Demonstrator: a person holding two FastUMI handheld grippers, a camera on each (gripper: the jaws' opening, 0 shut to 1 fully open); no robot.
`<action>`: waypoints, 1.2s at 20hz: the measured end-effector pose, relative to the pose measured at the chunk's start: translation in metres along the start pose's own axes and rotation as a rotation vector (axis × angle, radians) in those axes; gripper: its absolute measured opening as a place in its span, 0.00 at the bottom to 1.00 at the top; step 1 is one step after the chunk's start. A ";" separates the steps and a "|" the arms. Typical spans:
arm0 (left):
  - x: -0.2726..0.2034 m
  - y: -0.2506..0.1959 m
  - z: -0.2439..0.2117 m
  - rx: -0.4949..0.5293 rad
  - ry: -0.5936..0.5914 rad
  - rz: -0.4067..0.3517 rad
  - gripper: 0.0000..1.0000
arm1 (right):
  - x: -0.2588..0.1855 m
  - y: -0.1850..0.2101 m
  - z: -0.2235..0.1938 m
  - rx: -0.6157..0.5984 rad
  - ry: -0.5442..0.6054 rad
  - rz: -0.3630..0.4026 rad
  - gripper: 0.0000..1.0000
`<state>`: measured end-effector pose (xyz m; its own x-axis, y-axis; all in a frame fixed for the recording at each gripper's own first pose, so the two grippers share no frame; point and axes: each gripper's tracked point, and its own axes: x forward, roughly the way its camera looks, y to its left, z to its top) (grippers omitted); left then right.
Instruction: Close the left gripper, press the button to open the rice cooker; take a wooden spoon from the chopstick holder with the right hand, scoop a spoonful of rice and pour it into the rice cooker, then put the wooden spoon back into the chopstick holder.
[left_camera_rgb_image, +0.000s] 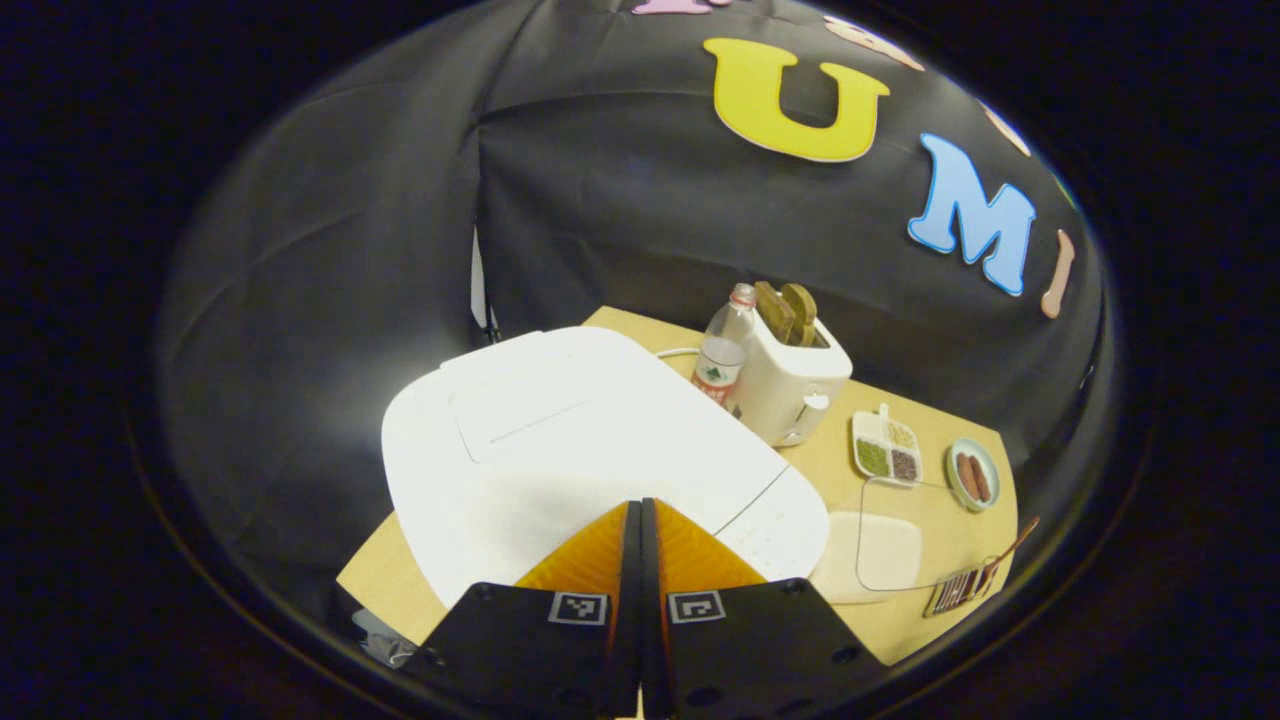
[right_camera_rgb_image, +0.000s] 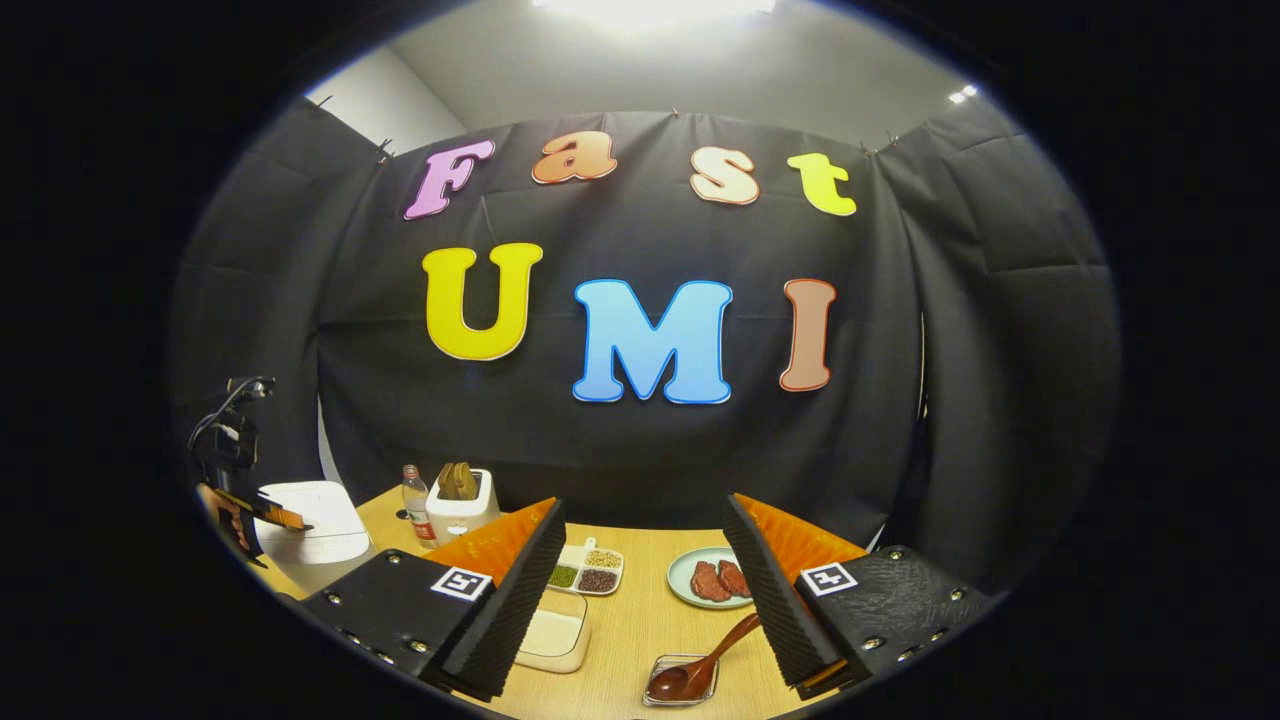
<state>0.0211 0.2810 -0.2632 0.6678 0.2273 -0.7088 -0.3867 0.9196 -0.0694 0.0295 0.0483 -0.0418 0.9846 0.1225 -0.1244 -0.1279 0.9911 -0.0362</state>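
The white rice cooker (left_camera_rgb_image: 560, 450) lies right under my left gripper (left_camera_rgb_image: 640, 512), its lid down. The left gripper is shut, its two fingers pressed together just above the cooker's front edge. In the right gripper view the cooker (right_camera_rgb_image: 310, 530) sits at the far left with the left gripper (right_camera_rgb_image: 275, 517) over it. My right gripper (right_camera_rgb_image: 645, 520) hangs open above the table with nothing between its fingers. A wooden spoon (right_camera_rgb_image: 700, 665) rests in a small wire holder (right_camera_rgb_image: 660, 695) just below it. A clear container of rice (right_camera_rgb_image: 555, 630) stands to the left of the holder; it also shows as the rice container (left_camera_rgb_image: 885, 550) beside the spoon (left_camera_rgb_image: 1010, 550).
A white toaster (left_camera_rgb_image: 795, 385) with bread and a water bottle (left_camera_rgb_image: 722, 355) stand behind the cooker. A divided dish of grains (right_camera_rgb_image: 585, 570) and a plate of sausages (right_camera_rgb_image: 710, 578) lie on the wooden table (right_camera_rgb_image: 640, 620). Black cloth walls close the back and sides.
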 end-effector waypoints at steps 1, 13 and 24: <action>0.000 0.001 0.006 0.006 -0.009 0.005 0.09 | 0.000 -0.001 -0.001 -0.001 0.002 -0.001 0.96; -0.116 -0.001 0.153 0.089 -0.427 0.114 0.09 | -0.001 -0.002 0.002 0.000 -0.012 0.021 0.96; -0.205 -0.094 0.145 0.083 -0.719 -0.044 0.97 | -0.006 -0.030 -0.019 0.027 0.017 0.042 0.96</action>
<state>0.0123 0.1945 -0.0096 0.9458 0.3178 -0.0671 -0.3193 0.9476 -0.0135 0.0247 0.0165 -0.0584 0.9763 0.1629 -0.1422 -0.1651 0.9863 -0.0038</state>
